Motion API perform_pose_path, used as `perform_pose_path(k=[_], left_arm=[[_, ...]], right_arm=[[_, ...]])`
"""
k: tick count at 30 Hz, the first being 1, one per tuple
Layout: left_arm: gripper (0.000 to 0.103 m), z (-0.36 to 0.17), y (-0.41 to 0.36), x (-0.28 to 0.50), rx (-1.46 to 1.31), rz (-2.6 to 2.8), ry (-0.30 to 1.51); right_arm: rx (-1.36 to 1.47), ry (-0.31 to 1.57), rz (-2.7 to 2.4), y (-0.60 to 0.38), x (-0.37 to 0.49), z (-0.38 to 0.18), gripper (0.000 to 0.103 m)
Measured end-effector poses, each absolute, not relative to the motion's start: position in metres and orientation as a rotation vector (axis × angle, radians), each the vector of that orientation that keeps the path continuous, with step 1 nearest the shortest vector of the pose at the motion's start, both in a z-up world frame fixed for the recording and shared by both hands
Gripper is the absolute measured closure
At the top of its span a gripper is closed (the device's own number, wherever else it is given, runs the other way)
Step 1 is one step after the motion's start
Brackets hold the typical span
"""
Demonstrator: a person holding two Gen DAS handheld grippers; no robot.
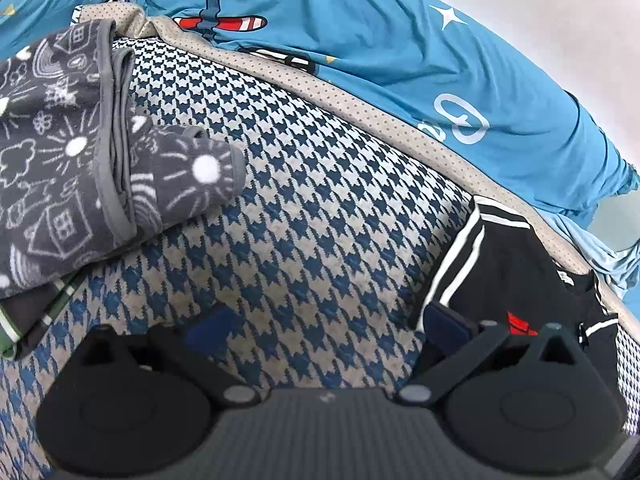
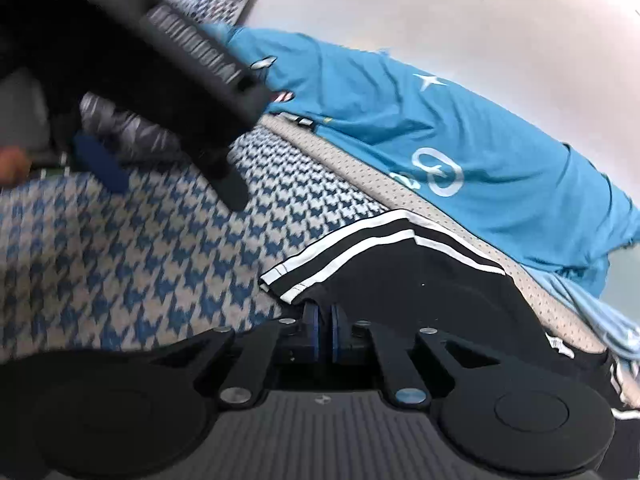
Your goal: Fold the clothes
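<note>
We look down steeply from the left wrist, close over the houndstooth mat [image 1: 304, 184], toward its far edge. From the right wrist we look shallower, close over the mat's right part. Both views share that far edge, the blue shirt [image 1: 400, 40] and the black shorts [image 2: 400, 276].

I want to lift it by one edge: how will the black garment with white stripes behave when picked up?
The black garment will probably hang limp: it already lies in soft folds. It looks thin, so likely light. The right gripper is shut at its striped hem, and that single pinch will likely leave the rest trailing on the houndstooth cloth.
</note>
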State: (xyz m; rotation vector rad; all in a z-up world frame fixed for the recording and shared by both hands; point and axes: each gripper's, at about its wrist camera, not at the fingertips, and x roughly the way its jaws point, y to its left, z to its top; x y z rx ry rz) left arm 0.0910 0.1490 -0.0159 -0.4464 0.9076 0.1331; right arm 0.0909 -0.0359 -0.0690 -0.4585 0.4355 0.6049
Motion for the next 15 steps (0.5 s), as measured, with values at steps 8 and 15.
perform_pose_path(k=[8, 15], left_arm=[[0.001, -0.016, 0.148, 0.09, -0.44, 0.126, 0.917], [0.001, -0.016, 0.142, 0.092, -0.432, 0.115, 0.925]], right_arm=[[-0.059, 0.462, 0.543, -0.076, 0.121, -0.034, 0.097], [0.156, 0.514, 0.369, -0.121, 0.144, -0.031, 0.097]])
